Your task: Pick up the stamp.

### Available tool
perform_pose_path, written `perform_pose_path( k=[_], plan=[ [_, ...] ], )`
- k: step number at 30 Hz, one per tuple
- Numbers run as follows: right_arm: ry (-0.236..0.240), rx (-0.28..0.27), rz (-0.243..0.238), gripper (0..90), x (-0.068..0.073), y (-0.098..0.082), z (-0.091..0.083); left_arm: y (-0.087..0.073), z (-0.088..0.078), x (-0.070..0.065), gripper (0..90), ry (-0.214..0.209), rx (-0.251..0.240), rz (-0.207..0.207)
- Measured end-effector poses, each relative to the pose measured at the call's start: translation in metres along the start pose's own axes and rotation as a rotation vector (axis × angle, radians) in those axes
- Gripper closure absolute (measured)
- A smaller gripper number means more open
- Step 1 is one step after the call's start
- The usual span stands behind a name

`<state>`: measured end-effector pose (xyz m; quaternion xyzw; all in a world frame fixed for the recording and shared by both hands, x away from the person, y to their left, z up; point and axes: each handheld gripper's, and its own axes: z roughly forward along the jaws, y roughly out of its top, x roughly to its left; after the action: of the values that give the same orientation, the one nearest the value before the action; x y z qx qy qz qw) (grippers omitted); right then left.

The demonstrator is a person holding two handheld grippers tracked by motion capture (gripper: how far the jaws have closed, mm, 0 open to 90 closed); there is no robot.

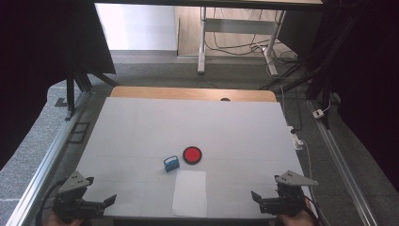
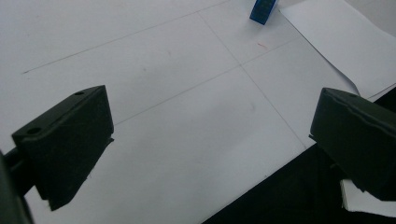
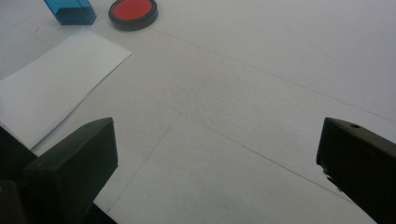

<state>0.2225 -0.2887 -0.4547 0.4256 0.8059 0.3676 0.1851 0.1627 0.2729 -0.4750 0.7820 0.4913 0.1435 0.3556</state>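
A round, shallow black dish [image 1: 192,155] with a flat red filling sits near the middle of the white-covered table [image 1: 141,127]. Just beside it stands a small, translucent blue, box-shaped object [image 1: 171,163]; contents cannot be told. A smooth white paper sheet [image 1: 190,193] lies near both, toward the table's near edge. Left gripper [image 1: 96,203] and right gripper [image 1: 263,199] rest at the near corners, jaws wide apart, holding nothing.

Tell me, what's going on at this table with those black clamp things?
A person sits at a white-covered table holding a two-jaw gripper in each hand. The left gripper and right gripper are both open and empty, near the front corners. Nothing is being handled now. Out in the middle lie a small blue box, a round red pad in a black case beside it, and a white sheet of paper just in front of them.
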Motion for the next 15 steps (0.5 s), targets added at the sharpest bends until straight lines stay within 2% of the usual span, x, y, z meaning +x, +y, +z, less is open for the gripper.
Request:
perform_pose_path(
  k=[6, 15],
  plan=[
    [0.007, 0.015, -0.037, 0.0, 0.0039, 0.0007, 0.0029, 0.0003, 0.0005, 0.0016, 0.0, -0.017, -0.001, -0.006],
    [0.022, -0.005, 0.003, 0.0, -0.0008, 0.0007, 0.0007, 0.0006, 0.0012, 0.0026, 0.0, -0.03, 0.007, -0.008]
  ],
)
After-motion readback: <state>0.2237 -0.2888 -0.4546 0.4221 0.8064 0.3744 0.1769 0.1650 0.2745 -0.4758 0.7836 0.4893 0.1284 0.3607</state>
